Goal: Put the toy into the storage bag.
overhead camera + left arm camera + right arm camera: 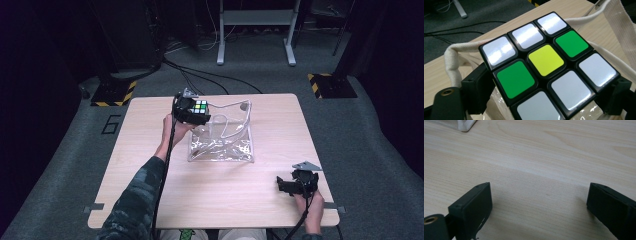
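Pale wood-grain table (165, 190) on grey carpet (370, 130), dark curtains all round. Beyond the far edge: a grey metal stand (255, 30), black cables (210, 75) trailing over the floor, and two yellow-and-black striped base plates (115, 93) at either side. On the carpet left of the tabletop, a marked "6" (111, 124). Left gripper (192, 112) held over the near-left corner of a clear plastic bag (222, 145) with cream fabric trim and handles, jaws pinching a puzzle cube (547, 67) by two opposite sides; top face white, green and yellow, pressed between the black pads. Directly beneath the clamped cube, crinkled transparent plastic; around and behind the jaws, the cream handle strap (451, 55) looping past. Right gripper (298, 183) resting low at the near-right part of the table, well apart from the bag, fingers (472, 207) spread wide with bare wood between them. Far ahead of the left-hand fingertip in the right gripper view, a cream corner of the bag trim. Camouflage-patterned sleeve (135, 200) on the left forearm.
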`<state>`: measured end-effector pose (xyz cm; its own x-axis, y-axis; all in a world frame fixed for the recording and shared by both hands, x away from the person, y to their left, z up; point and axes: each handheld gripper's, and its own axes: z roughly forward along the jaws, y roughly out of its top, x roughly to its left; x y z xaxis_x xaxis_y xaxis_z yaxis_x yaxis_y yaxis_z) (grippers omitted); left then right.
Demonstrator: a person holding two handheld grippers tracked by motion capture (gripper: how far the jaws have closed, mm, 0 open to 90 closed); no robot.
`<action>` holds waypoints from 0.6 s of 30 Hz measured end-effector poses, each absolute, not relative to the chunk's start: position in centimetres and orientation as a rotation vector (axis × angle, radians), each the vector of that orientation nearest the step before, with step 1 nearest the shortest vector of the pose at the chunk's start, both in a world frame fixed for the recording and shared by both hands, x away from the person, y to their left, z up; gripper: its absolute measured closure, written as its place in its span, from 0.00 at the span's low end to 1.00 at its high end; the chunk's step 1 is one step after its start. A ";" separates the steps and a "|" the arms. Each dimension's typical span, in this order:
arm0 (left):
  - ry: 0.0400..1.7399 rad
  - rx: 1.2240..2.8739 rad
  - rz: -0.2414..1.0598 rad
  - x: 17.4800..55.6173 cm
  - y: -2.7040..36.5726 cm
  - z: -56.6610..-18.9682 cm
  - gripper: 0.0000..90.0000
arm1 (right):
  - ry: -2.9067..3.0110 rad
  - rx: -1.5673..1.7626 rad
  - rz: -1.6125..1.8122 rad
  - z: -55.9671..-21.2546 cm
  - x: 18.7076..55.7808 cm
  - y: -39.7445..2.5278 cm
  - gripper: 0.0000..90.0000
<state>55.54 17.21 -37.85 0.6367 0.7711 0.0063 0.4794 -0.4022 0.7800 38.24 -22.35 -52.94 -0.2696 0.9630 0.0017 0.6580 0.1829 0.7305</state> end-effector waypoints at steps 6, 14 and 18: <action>0.955 2.048 0.452 55.4 17.3 -37.4 0.15 | 1.999 1.518 0.867 -52.9 38.2 -22.4 0.06; 0.911 2.028 0.433 54.4 17.2 -36.5 0.08 | 1.999 1.517 0.870 -52.9 38.2 -22.4 0.06; 0.897 2.025 0.429 53.7 17.2 -36.0 0.06 | 1.999 1.517 0.870 -52.9 38.2 -22.4 0.06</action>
